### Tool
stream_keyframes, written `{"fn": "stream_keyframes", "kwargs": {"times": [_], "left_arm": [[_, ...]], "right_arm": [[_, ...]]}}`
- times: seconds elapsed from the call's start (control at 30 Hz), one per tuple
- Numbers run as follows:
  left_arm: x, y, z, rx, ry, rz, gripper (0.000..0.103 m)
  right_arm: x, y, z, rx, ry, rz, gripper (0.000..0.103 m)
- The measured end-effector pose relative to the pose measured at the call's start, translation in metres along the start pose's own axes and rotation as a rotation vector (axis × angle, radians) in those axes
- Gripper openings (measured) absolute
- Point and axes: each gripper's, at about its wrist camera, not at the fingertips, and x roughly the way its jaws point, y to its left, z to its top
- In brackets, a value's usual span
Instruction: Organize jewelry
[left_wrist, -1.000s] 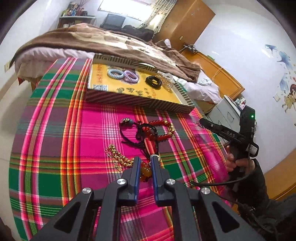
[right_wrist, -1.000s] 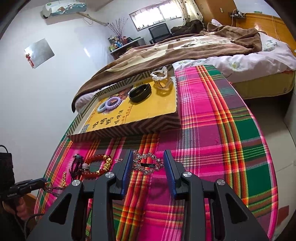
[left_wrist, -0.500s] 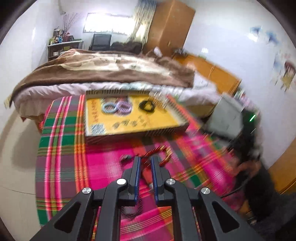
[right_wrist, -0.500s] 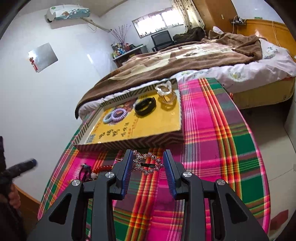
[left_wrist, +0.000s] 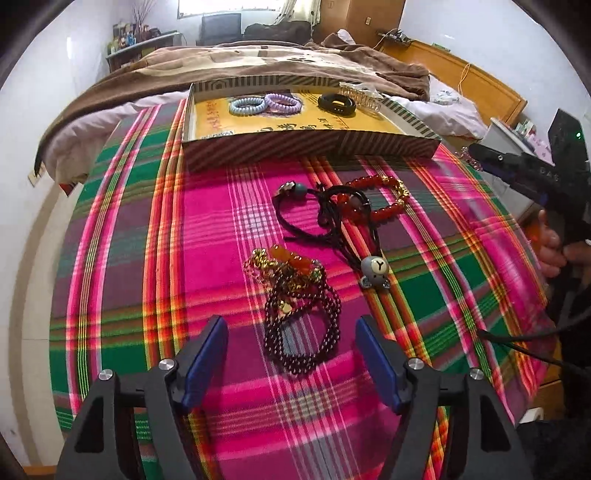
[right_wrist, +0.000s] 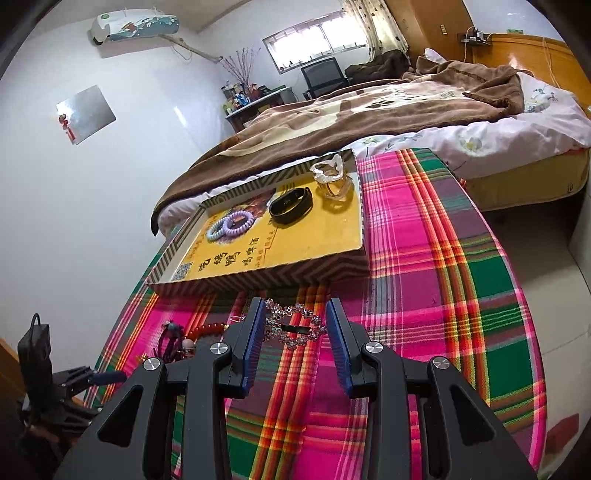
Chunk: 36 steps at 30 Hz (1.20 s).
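Tabletop (left_wrist: 110, 258): striped box (right_wrist: 266, 275) at far edge. Near box, right gripper (right_wrist: 295, 325), jaws pinching rhinestone clip (right_wrist: 295, 326); loose hold risks slipping. Farther off, left gripper (left_wrist: 291, 350), jaws wide, empty, over tangled bead bracelets (left_wrist: 299, 306); strands may snag.

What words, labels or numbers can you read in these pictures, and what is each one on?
"DAS", as far as it reads: on the side of the right gripper, which holds the rhinestone clip.
Large black Chinese characters: on the yellow floor of the box; seen too slanted to read surely.
Small Chinese print and a QR code beside them: too small to read.
Nothing else is readable.
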Motion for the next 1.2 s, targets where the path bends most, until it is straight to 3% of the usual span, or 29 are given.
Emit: {"fn": "stream_keyframes", "kwargs": {"times": [0.07, 0.1, 0.13, 0.17, 0.2, 0.3, 0.33, 0.53, 0.77, 1.2], "left_arm": [[0.002, -0.005, 0.000, 0.020, -0.004, 0.036, 0.066], [0.003, -0.009, 0.001, 0.038, -0.007, 0.062, 0.054], [0.001, -0.010, 0.001, 0.050, -0.017, 0.075, 0.021], [0.000, -0.009, 0.003, 0.037, -0.012, 0.060, 0.009], [-0.003, -0.007, 0.004, 0.023, -0.009, 0.031, 0.009], [-0.013, -0.012, 0.002, 0.055, -0.027, 0.048, 0.009], [-0.019, -0.013, 0.003, 0.051, -0.040, 0.037, 0.006], [-0.066, -0.008, 0.023, 0.041, -0.158, 0.003, 0.006], [-0.091, -0.007, 0.048, 0.072, -0.242, 0.023, 0.006], [-0.086, 0.025, 0.142, 0.034, -0.355, 0.018, 0.006]], "right_arm": [[-0.001, 0.000, 0.000, 0.000, -0.001, -0.002, 0.035], [-0.001, -0.001, 0.000, 0.003, -0.003, -0.003, 0.035], [-0.001, -0.001, 0.000, 0.006, -0.003, -0.004, 0.035], [-0.001, -0.002, 0.001, 0.008, -0.004, -0.004, 0.035], [-0.002, -0.002, 0.002, 0.008, -0.005, -0.004, 0.035], [-0.005, -0.001, 0.004, 0.002, -0.011, -0.005, 0.035], [-0.006, 0.000, 0.005, 0.001, -0.016, -0.004, 0.035], [-0.017, 0.006, 0.019, -0.015, -0.056, 0.000, 0.035], [-0.023, 0.015, 0.036, -0.038, -0.094, 0.009, 0.035], [0.008, 0.045, 0.085, -0.102, -0.088, 0.036, 0.035]]}}
